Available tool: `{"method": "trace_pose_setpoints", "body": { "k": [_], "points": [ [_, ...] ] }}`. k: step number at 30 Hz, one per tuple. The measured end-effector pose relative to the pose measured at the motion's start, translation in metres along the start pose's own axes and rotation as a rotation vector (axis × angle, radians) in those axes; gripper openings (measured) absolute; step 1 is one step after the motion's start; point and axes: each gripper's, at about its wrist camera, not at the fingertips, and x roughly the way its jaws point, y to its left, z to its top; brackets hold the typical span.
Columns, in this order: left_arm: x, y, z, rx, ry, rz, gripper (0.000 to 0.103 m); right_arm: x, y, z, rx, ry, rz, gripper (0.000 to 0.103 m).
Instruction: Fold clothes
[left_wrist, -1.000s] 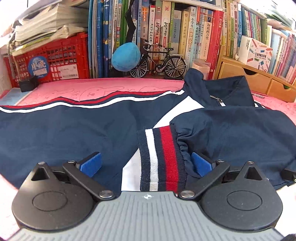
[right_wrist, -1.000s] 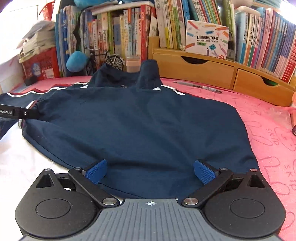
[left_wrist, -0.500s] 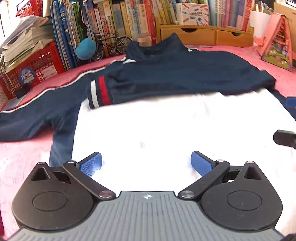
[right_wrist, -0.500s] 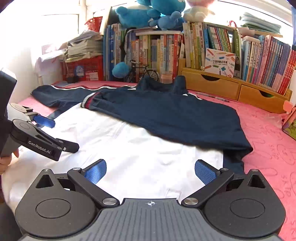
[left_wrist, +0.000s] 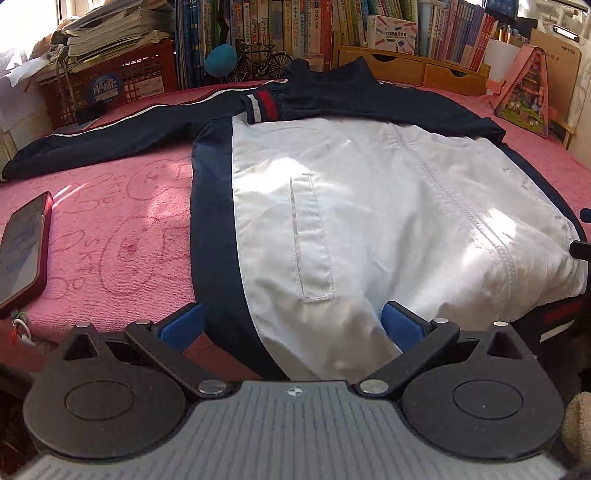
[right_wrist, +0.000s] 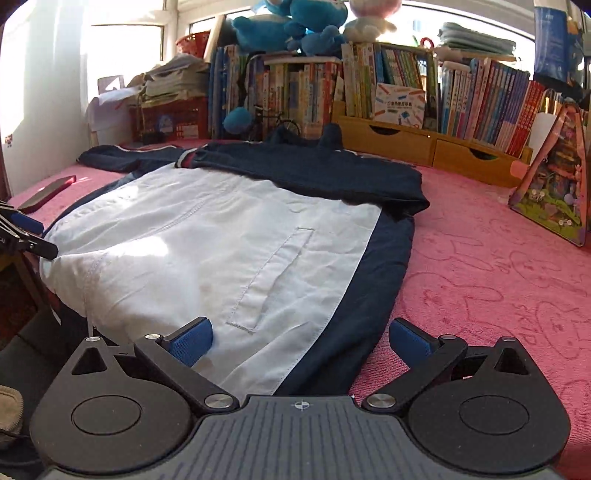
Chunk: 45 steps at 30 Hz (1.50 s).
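Two claws are seen at the near hem of the jacket (left_wrist: 369, 192), which is spread on the pink cloth (right_wrist: 498, 266) with its long axis running straight ahead of them toward the collar. The left gripper (left_wrist: 291, 326) is held spread, the hem's left corner lying between its pads. The right gripper (right_wrist: 301, 339) is likewise spread over the right corner. One sleeve (right_wrist: 314, 173) is laid across the chest ahead; the other sleeve (left_wrist: 110, 133) is stretched out ahead-left, nearer the left claw.
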Motion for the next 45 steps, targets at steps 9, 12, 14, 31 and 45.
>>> {"method": "trace_pose_setpoints", "body": {
  "k": [9, 12, 14, 31, 45],
  "points": [
    [-0.002, 0.029, 0.043, -0.036, -0.084, 0.089, 0.103, 0.039, 0.035, 0.053, -0.079, -0.091, -0.002, 0.103],
    [0.002, 0.062, 0.061, -0.1, -0.1, 0.099, 0.103, 0.068, 0.046, 0.075, -0.077, -0.087, 0.031, 0.103],
    [0.011, 0.091, 0.076, -0.157, -0.088, 0.149, 0.103, 0.085, 0.052, 0.088, -0.077, -0.101, 0.051, 0.103],
    [0.141, 0.374, 0.157, -0.778, 0.023, 0.55, 0.092, 0.191, 0.052, 0.112, 0.07, 0.045, 0.02, 0.103],
    [0.122, 0.347, 0.185, -0.715, -0.194, 0.523, 0.007, 0.199, 0.049, 0.113, 0.097, 0.096, 0.023, 0.103]
  ]
}}
